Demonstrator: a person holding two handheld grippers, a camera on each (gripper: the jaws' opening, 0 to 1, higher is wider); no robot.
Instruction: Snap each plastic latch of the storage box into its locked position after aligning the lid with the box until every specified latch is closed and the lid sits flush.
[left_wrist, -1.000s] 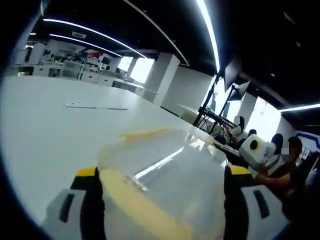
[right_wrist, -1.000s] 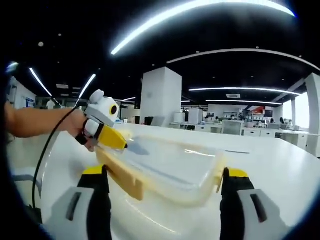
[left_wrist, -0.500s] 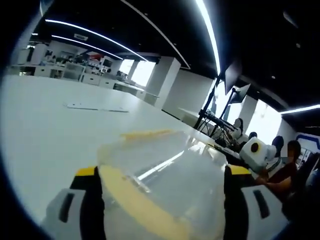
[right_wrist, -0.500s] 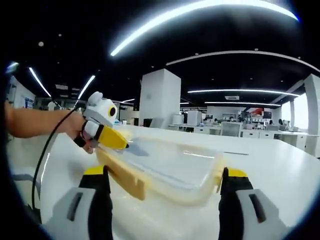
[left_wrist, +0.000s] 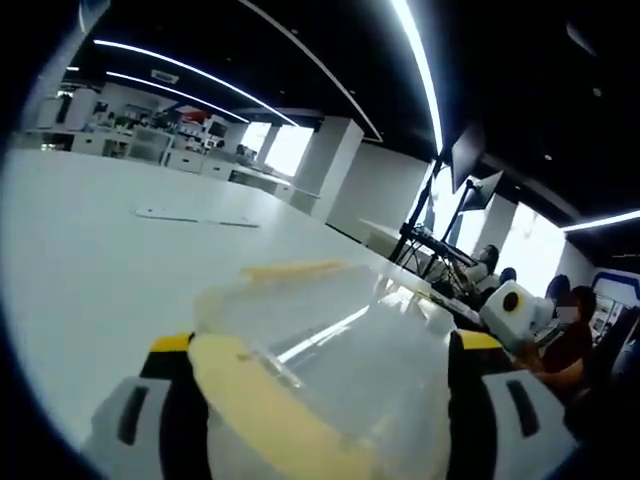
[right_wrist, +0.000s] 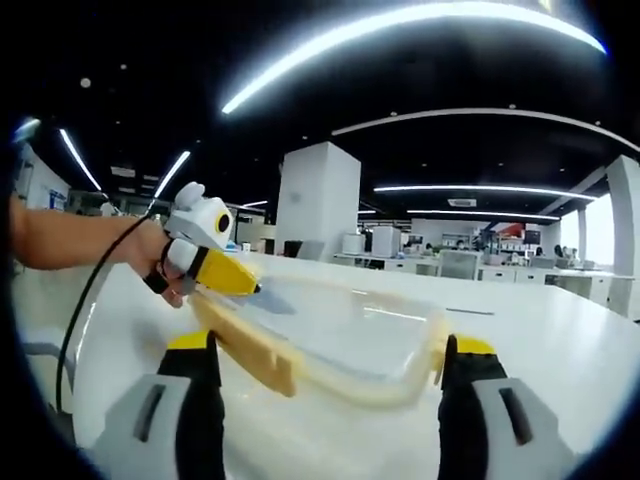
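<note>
Step in hand: I judge I am on lid alignment. The lid (right_wrist: 340, 335) is held up between my two grippers, above the white table (left_wrist: 90, 260), and I see no box body under it, so no latch can be closed yet.

Task thing: the lid is clear plastic with yellow latches. In the right gripper view it hangs tilted, one long yellow latch (right_wrist: 245, 350) along its near left edge and another at its right end (right_wrist: 432, 352). In the left gripper view the same lid (left_wrist: 330, 370) fills the space between the jaws, with a yellow latch (left_wrist: 270, 420) along the near edge and one at the far edge (left_wrist: 295, 268).

Left gripper: seen from the right gripper view, the left gripper (right_wrist: 235, 280) pinches the far left corner of the lid, its yellow jaws clamped on the rim. In its own view the jaws stand wide at either side with the lid between them; from there alone I cannot tell where they bite.

Right gripper: the right gripper (right_wrist: 325, 400) has its jaws spread wide, one at each lower side, with the lid's near edge above and between them. Whether they touch or carry the lid I cannot tell.

Next move: I think I need to find the box body, bring the lid level over it, seat it flush, then press each latch down.

Risk: the lid is tilted; if it seats askew a latch may not catch.
</note>
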